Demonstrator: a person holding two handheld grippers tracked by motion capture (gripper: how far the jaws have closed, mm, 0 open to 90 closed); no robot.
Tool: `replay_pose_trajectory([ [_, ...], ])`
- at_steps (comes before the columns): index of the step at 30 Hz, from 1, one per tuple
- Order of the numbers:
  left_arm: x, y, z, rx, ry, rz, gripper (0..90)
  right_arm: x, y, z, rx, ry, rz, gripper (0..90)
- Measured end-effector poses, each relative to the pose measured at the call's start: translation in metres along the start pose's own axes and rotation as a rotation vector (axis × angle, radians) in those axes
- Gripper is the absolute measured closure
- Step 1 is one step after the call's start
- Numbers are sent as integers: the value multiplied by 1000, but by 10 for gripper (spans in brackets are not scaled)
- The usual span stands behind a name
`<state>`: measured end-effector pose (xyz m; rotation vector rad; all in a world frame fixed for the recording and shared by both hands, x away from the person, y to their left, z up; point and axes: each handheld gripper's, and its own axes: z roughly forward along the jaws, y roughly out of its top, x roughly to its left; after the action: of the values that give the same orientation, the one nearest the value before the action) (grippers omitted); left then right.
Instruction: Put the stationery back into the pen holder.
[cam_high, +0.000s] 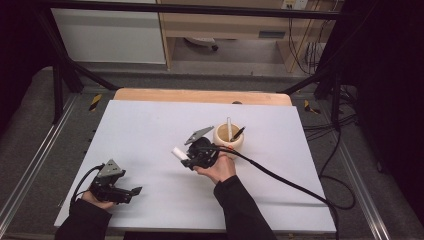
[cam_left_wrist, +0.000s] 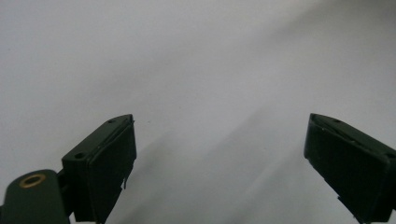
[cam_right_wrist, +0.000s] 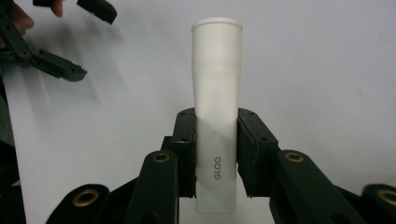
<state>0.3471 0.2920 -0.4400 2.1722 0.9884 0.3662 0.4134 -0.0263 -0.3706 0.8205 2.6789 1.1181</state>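
Currently: right gripper (cam_right_wrist: 217, 154), jaws clamped on a white glue stick (cam_right_wrist: 217, 93), a smooth matte cylinder with a cap, held above the white tabletop (cam_high: 150, 130) beside a round cream pot (cam_high: 228, 139). Left gripper (cam_left_wrist: 219, 154), jaws wide apart, holding nothing.

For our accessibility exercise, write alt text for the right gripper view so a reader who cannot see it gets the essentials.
A white glue stick marked GLOO is clamped upright between the two black jaws of the right claw, over a white table surface. At the top left, farther off, the left claw is open with nothing between its jaws.
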Motion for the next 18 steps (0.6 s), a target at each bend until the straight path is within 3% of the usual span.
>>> replay_pose_trajectory([
  [1, 0, 0, 0, -1, 0, 0, 96, -3, -5, -7, -38, -10, 16, 709],
  [18, 1, 1, 1, -4, 0, -19, 96, -31, -23, -64, -323, -131, 136, 709],
])
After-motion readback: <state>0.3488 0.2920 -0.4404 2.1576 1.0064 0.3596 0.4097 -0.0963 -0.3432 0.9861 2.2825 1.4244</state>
